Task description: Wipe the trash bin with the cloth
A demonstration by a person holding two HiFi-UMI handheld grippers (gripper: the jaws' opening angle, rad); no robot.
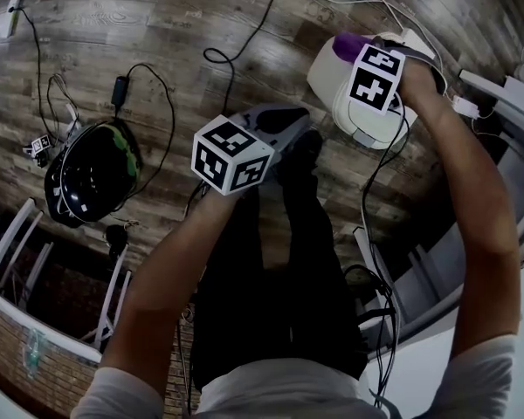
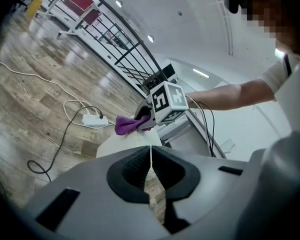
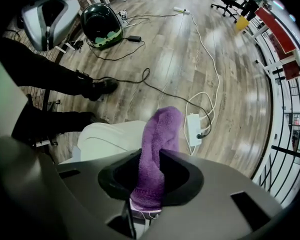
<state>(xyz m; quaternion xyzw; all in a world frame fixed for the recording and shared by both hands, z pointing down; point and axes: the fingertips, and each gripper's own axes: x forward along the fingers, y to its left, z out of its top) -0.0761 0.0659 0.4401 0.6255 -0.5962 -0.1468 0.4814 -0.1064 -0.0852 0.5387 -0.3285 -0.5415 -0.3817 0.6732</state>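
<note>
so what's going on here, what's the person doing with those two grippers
A person stands over a white trash bin on the wood floor, with a gripper in each hand. The right gripper is shut on a purple cloth and holds it at the bin's top, seemingly to wipe it. The left gripper is shut with nothing between its jaws and is held apart from the bin.

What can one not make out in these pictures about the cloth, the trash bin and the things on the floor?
- Whether the cloth touches the trash bin: right gripper view, hidden behind the right claw; head view, behind its marker cube.
- Bin's lower part: left gripper view, covered by the shut left claw.
- Dark round thing on the floor: head view, too dark to identify.
</note>
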